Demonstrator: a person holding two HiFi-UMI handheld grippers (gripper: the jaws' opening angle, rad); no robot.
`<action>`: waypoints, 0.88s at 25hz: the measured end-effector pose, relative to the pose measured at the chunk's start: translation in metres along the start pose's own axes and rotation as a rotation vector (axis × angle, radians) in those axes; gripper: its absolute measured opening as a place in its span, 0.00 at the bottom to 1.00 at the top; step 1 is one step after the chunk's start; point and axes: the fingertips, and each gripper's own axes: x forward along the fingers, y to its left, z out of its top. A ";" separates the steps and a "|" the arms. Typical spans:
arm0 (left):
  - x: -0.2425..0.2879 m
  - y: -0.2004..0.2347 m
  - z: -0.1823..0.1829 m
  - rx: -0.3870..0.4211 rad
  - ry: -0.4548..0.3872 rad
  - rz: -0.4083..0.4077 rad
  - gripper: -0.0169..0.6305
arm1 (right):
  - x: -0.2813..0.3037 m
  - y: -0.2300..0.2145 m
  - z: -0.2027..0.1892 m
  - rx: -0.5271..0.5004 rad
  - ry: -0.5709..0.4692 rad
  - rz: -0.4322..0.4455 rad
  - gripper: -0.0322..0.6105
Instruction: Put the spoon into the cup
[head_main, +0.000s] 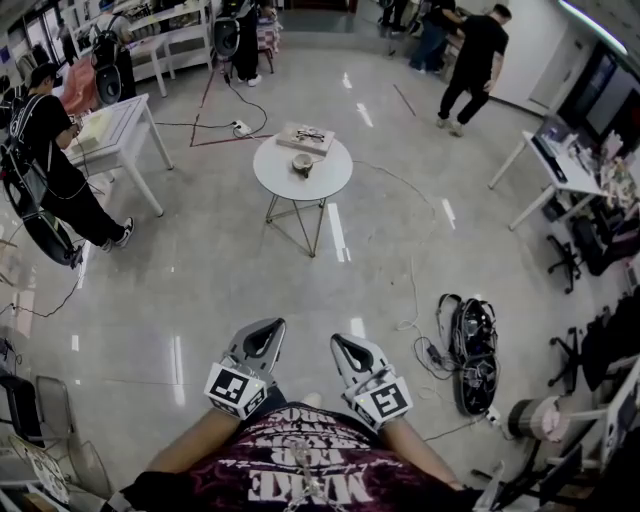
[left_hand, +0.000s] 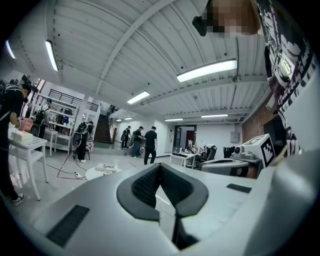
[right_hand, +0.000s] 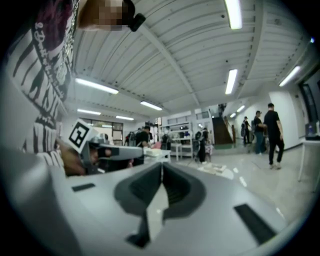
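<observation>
I have both claws held out low in front of the wearer's chest, well short of the work: in the head view the left claw (head_main: 265, 328) and the right claw (head_main: 343, 345) sit side by side over bare floor, near each other but apart, each with its marker cube close against the dark printed shirt (head_main: 295, 470). The left claw (left_hand: 160, 167) is pressed together in its own view, its dark pads meeting at the tip with nothing between them, and it points roughly level across the room. The right claw (right_hand: 161, 165) is likewise pressed together and carries nothing, with the other claw's marker cube showing off to its side. The cup (head_main: 302, 165) stands on the small round white desk (head_main: 330, 180) well ahead of me, near the desk's middle and just on my side of a flat box (head_main: 305, 137) that lies along its far edge. From the left gripper view the cup (left_hand: 107, 172) is a small pale shape beside that box (left_hand: 108, 167). The spoon I cannot pick out at this range; something dark lies on top of the box, too small to tell. To the right of the claws a black bag (head_main: 472, 350) lies on the floor among loose cables, and a person (head_main: 45, 170) stands at a long white desk (head_main: 120, 125) off to the left
</observation>
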 end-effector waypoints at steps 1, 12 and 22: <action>-0.001 0.002 -0.001 0.002 0.003 0.002 0.07 | 0.004 0.002 -0.001 -0.001 0.009 0.006 0.10; 0.014 0.029 0.003 0.011 0.007 -0.051 0.07 | 0.035 0.002 0.002 -0.021 0.027 -0.016 0.10; 0.023 0.051 0.003 -0.011 0.018 -0.080 0.07 | 0.058 0.004 0.006 -0.034 0.016 -0.025 0.10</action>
